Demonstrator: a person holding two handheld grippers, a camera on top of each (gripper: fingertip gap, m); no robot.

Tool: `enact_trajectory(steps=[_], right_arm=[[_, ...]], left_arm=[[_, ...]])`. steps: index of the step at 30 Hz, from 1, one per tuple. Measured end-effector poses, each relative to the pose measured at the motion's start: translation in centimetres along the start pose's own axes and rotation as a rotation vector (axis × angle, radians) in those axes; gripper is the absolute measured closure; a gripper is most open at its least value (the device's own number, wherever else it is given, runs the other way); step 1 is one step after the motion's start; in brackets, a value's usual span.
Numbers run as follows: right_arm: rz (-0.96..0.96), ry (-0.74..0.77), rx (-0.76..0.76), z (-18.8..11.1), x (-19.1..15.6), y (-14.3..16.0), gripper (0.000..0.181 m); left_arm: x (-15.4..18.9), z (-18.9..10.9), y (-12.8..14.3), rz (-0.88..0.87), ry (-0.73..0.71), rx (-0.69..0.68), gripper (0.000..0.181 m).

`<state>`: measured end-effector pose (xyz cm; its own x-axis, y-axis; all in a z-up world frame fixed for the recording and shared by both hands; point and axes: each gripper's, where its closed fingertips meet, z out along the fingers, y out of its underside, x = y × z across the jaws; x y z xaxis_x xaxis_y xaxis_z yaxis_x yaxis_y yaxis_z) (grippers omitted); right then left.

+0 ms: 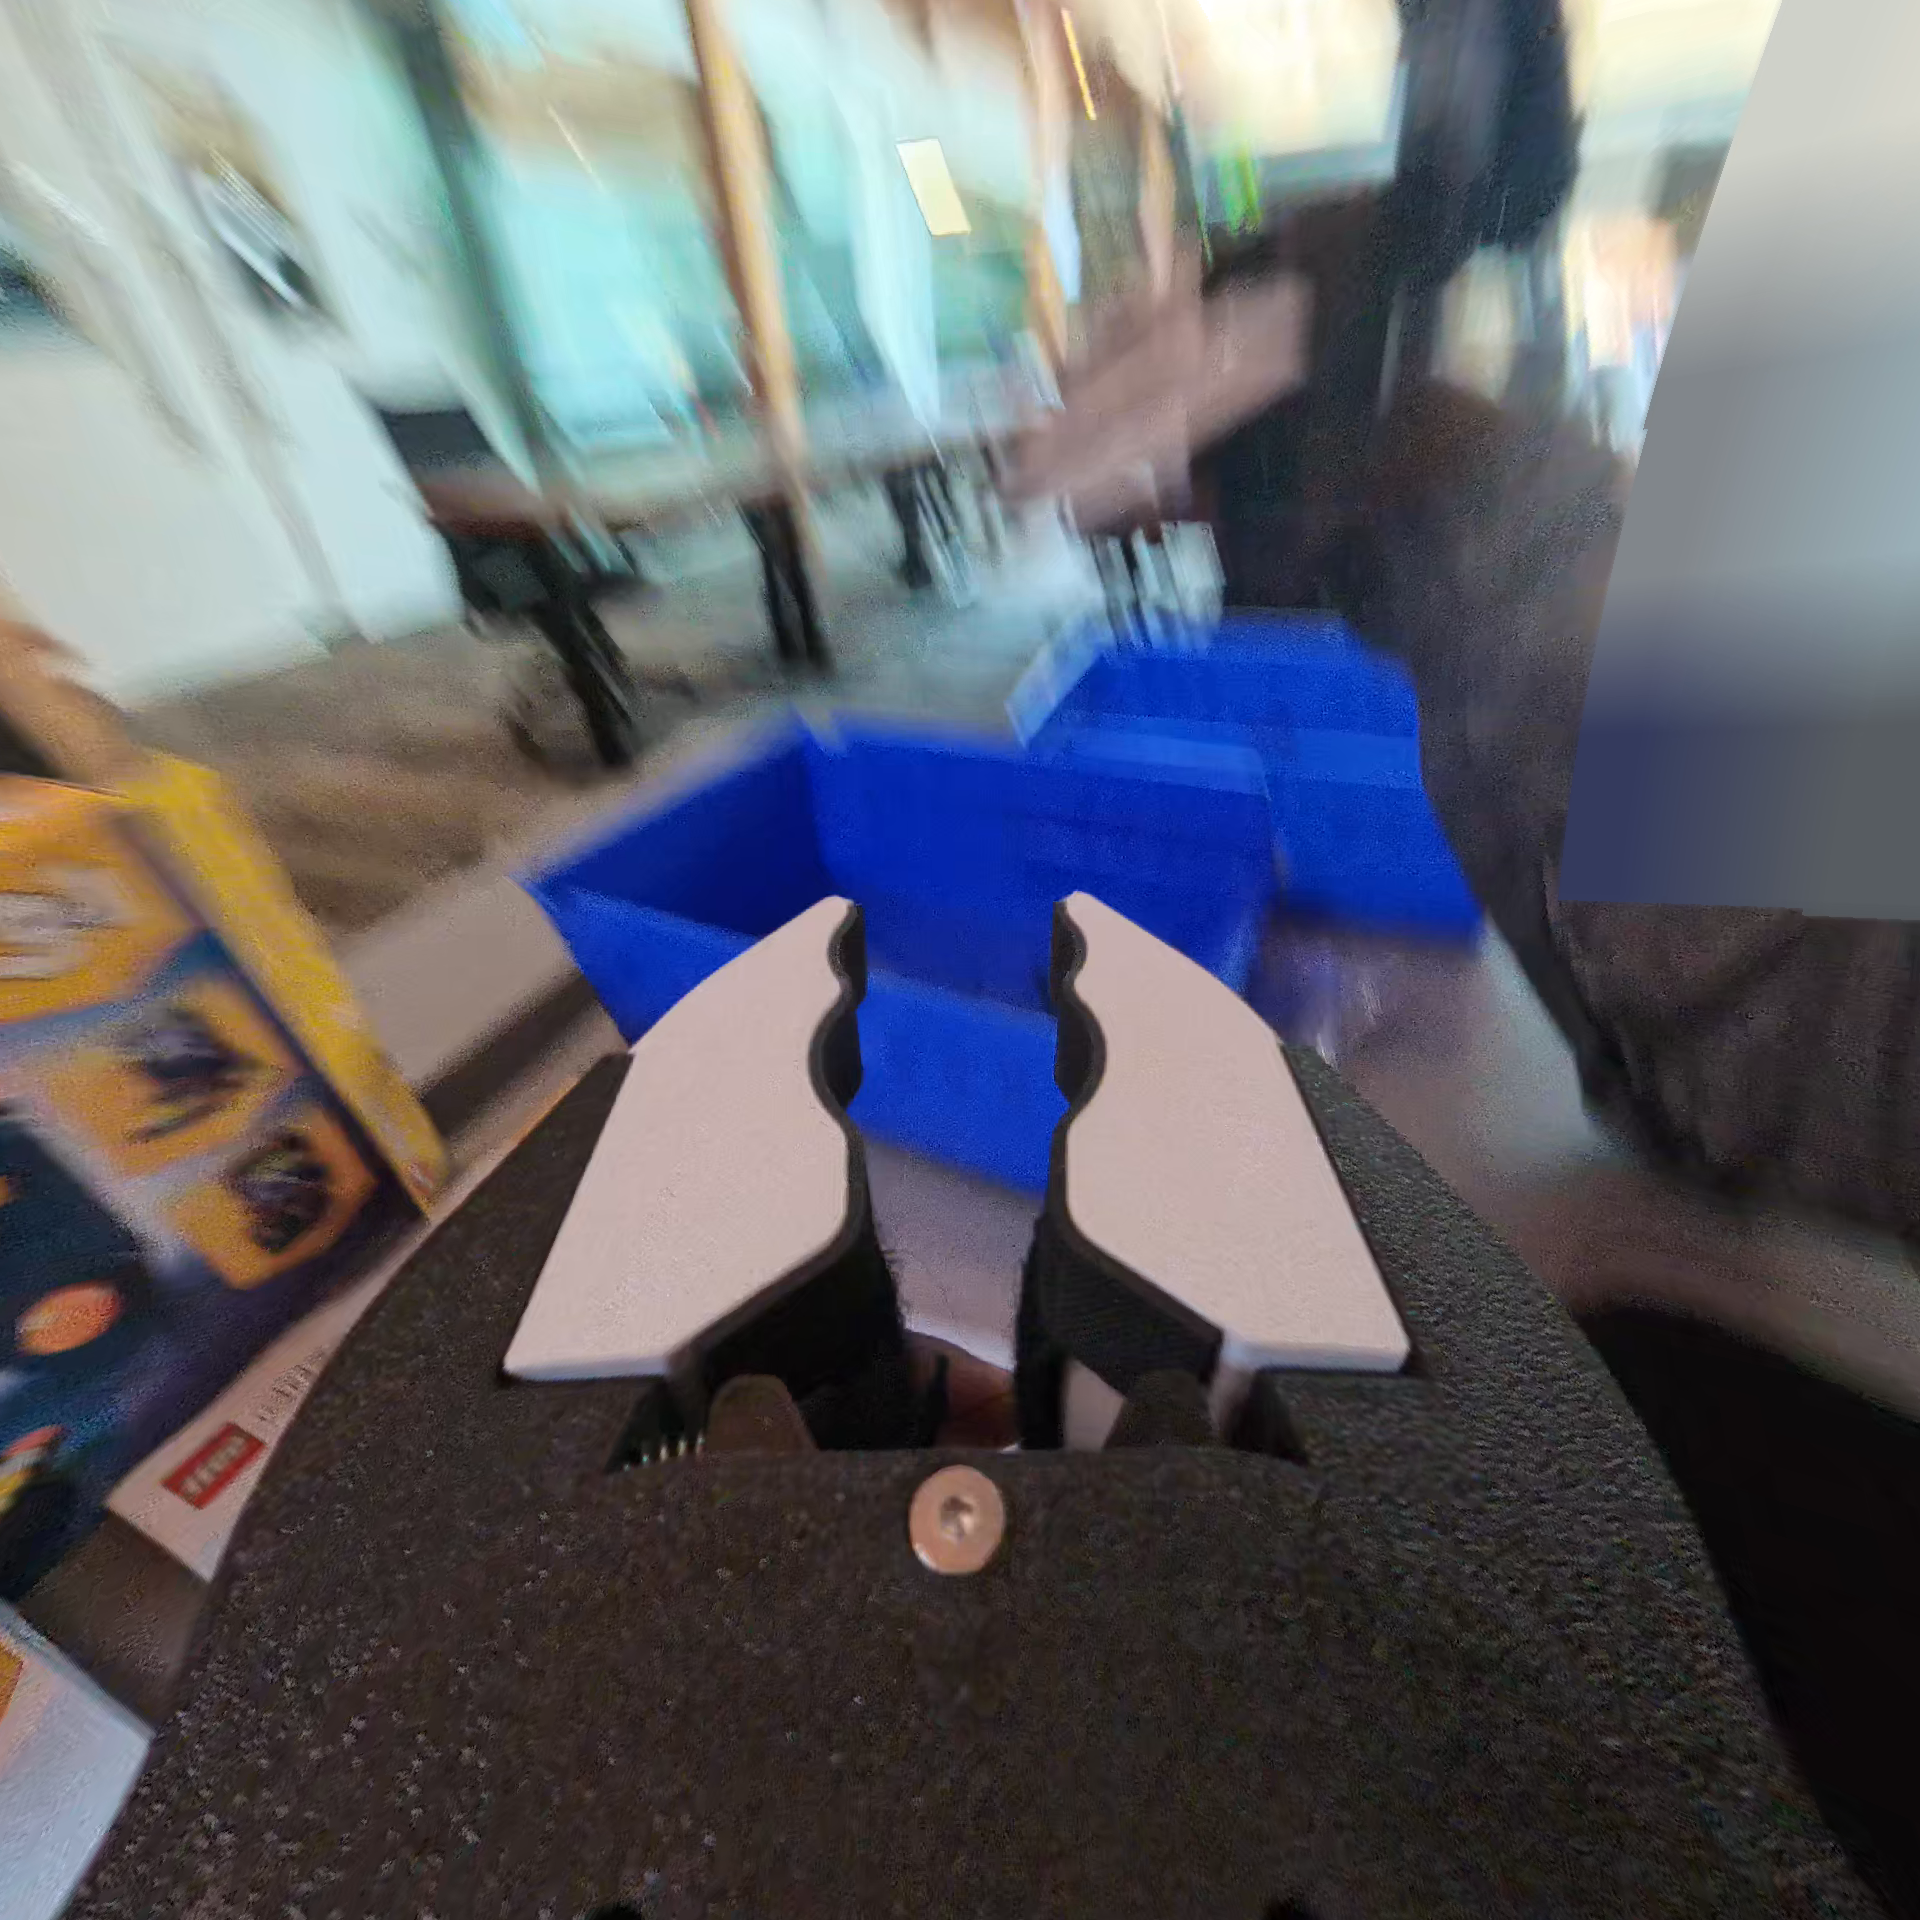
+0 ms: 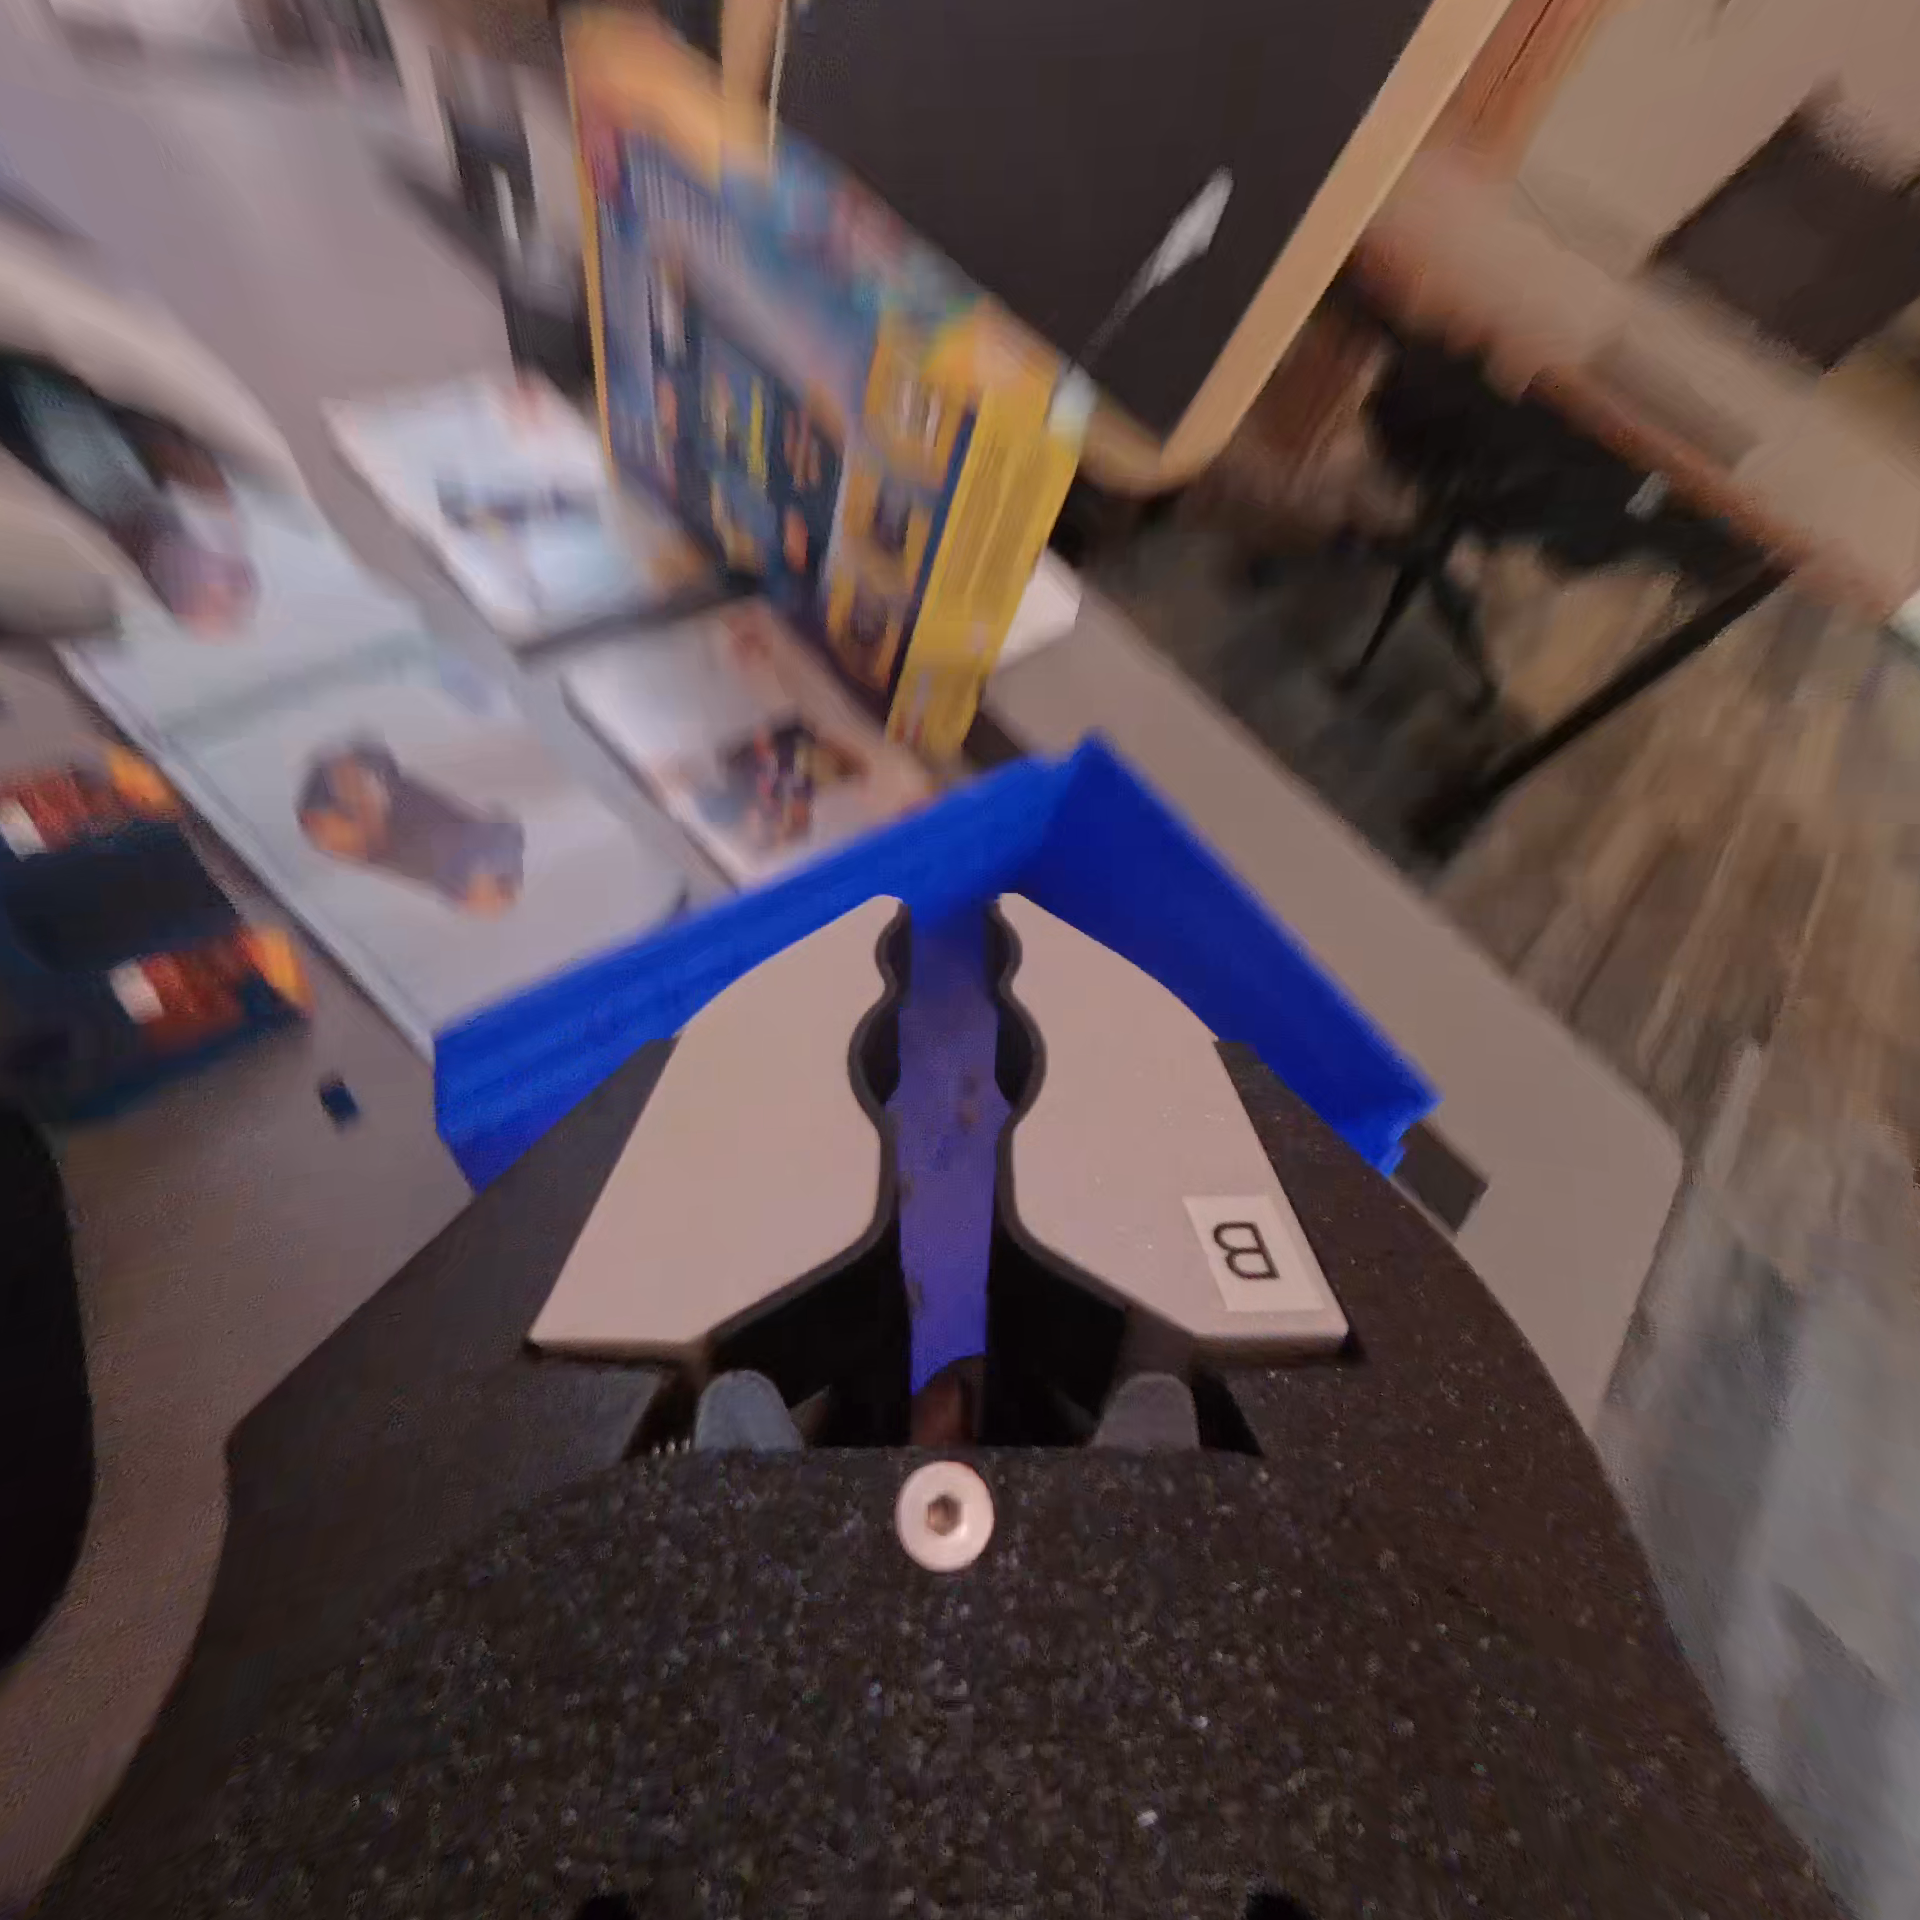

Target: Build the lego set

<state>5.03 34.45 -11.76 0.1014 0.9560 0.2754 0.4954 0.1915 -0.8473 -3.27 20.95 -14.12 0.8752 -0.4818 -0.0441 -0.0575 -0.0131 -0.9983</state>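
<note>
While both views are smeared by motion blur, the main things can still be made out. The left gripper [image 1: 958, 914] is seen with its two pale fingers [image 1: 727, 1122] parted by a moderate gap, and nothing is held between them. Just beyond its tips an open blue bin [image 1: 935, 831] is seen on the grey table [image 1: 468, 977], with a second blue bin [image 1: 1299, 727] behind and to the right of it. At the left edge of that view a yellow and dark blue lego box [image 1: 187, 1039] is seen standing on the table, with a booklet [image 1: 229, 1455] lying at its foot.

The right gripper [image 2: 948, 914] is shown with a narrower gap between its fingers [image 2: 748, 1143]; only the blue bin [image 2: 1195, 914] is visible through the gap, its near corner lying just past the tips, and no piece is seen clamped. The lego box [image 2: 831, 447] is seen upright behind the bin. Open instruction booklets [image 2: 416, 810] are spread flat on the table [image 2: 1538, 1091] to the left of the box, and loose dark, red and orange pieces [image 2: 145, 935] are gathered at the far left, too blurred to be told apart.
</note>
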Motion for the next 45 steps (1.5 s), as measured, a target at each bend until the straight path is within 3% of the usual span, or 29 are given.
enact_trajectory(steps=[2, 3, 5, 7, 12, 18, 30, 32, 35, 37, 39, 42, 45], right_arm=[[-0.069, -0.087, -0.273, 3.1, -1.5, 4.4, 0.169], [-0.102, -0.166, -0.397, 4.3, -2.6, 6.7, 0.174], [-0.145, -0.366, -0.596, 6.1, -5.4, 10.8, 0.181], [-0.141, -0.481, -0.679, 8.0, -7.0, 13.2, 0.181], [-0.167, -0.561, -0.730, 10.8, -8.1, 15.8, 0.173], [-0.212, -0.559, -0.689, 11.5, -7.8, 16.4, 0.168], [-0.221, -0.578, -0.674, 11.6, -7.6, 17.0, 0.178], [-0.181, -0.593, -0.536, 11.6, -7.9, 14.6, 0.178], [-0.165, -0.539, -0.155, 10.3, -7.3, 7.0, 0.178], [-0.276, -0.504, 0.148, 7.8, -8.2, 1.1, 0.178], [-0.536, -0.334, 0.402, 5.4, -9.5, -3.9, 0.179], [-0.900, -0.014, 0.489, 3.8, -11.7, -7.9, 0.179], [-1.127, 0.157, 0.445, 3.5, -13.8, -9.2, 0.179]], left_arm=[[-2.6, -3.8, -3.0, -0.066, -0.170, 0.294, 0.152], [-3.4, -5.4, -3.1, -0.074, -0.228, 0.358, 0.155], [-4.3, -7.1, -1.9, -0.061, -0.310, 0.363, 0.156], [-4.7, -7.8, -0.5, -0.029, -0.366, 0.331, 0.158], [-3.7, -7.7, -0.2, 0.081, -0.347, 0.316, 0.159], [-3.3, -7.7, -0.2, 0.088, -0.321, 0.324, 0.159], [-3.6, -7.9, 0.0, 0.079, -0.315, 0.318, 0.158], [-3.3, -7.8, -0.1, 0.091, -0.308, 0.315, 0.157], [-2.8, -7.6, -0.6, 0.084, -0.285, 0.326, 0.157], [-2.6, -7.0, -0.6, -0.008, -0.259, 0.300, 0.161], [-1.7, -5.9, -0.7, -0.155, -0.165, 0.246, 0.161], [-0.4, -4.7, -2.5, -0.274, -0.056, 0.253, 0.158], [0.6, -3.9, -4.4, -0.191, -0.035, 0.235, 0.157]])
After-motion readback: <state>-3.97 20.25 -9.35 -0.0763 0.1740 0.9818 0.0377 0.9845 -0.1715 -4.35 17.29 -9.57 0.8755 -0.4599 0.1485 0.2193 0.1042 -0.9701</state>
